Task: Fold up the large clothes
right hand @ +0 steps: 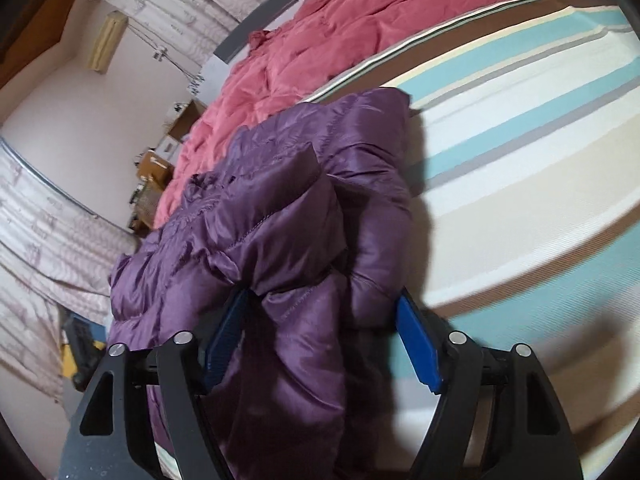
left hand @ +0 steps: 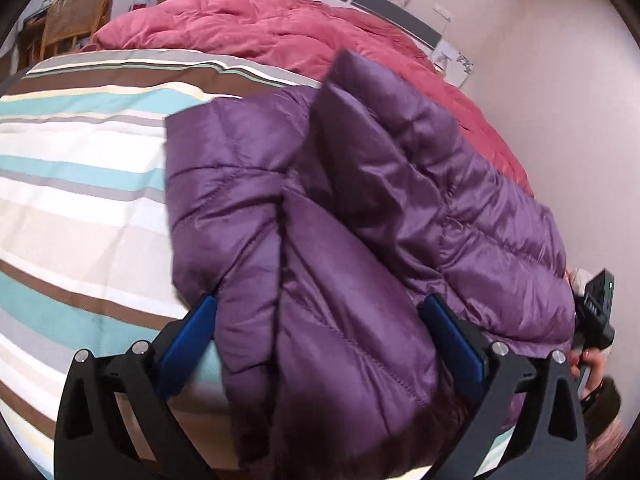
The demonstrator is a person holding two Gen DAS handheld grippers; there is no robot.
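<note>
On striped bed sheet [left hand: 80, 184]: purple puffer jacket [left hand: 320, 208] lying bunched beside pink duvet [left hand: 248, 28]. Left gripper [left hand: 320, 320] and right gripper [right hand: 324, 312] both clamping thick jacket folds.

Soft even indoor light; strong fisheye bending, dark corner vignette; slight motion blur throughout.

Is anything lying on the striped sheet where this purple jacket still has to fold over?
Nothing visible does. Both the left gripper and right gripper have the purple jacket bunched between their fingers. The striped sheet beside it shows bare, and the pink comforter lies farther back, beyond the jacket.
</note>
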